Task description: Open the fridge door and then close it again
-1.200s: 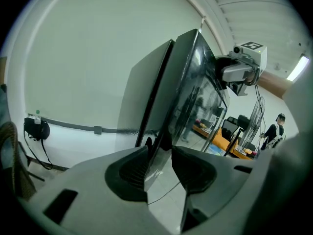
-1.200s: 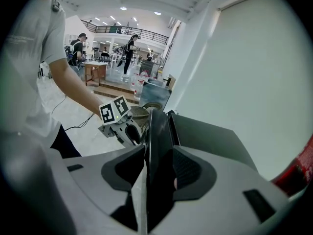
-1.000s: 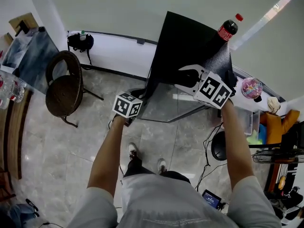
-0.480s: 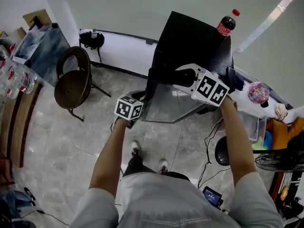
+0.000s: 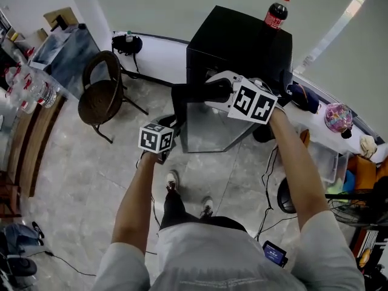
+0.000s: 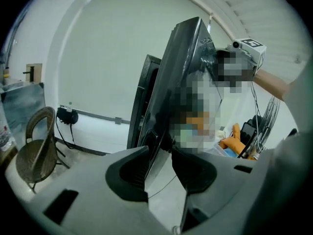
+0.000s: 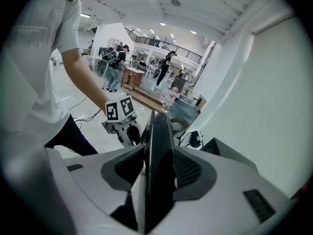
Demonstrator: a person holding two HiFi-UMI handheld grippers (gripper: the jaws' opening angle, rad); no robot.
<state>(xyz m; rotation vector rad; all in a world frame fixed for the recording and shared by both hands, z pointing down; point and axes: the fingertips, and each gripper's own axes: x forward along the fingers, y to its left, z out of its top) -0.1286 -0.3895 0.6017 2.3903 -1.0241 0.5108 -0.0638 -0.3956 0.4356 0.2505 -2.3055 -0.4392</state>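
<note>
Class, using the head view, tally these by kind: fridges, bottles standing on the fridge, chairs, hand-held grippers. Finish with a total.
fridge: 1
bottle on the fridge: 1
chair: 1
grippers: 2 (left gripper, right gripper)
Total: 5

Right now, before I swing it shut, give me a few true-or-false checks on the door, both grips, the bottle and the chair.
1. The fridge door stands open. True.
2. The right gripper is empty. False: its jaws are closed on the door's edge.
3. A cola bottle stands upright on top of the fridge. True.
4. In the head view the chair is right of the fridge. False: it is to the left.
5. The left gripper has the door's edge between its jaws. True.
</note>
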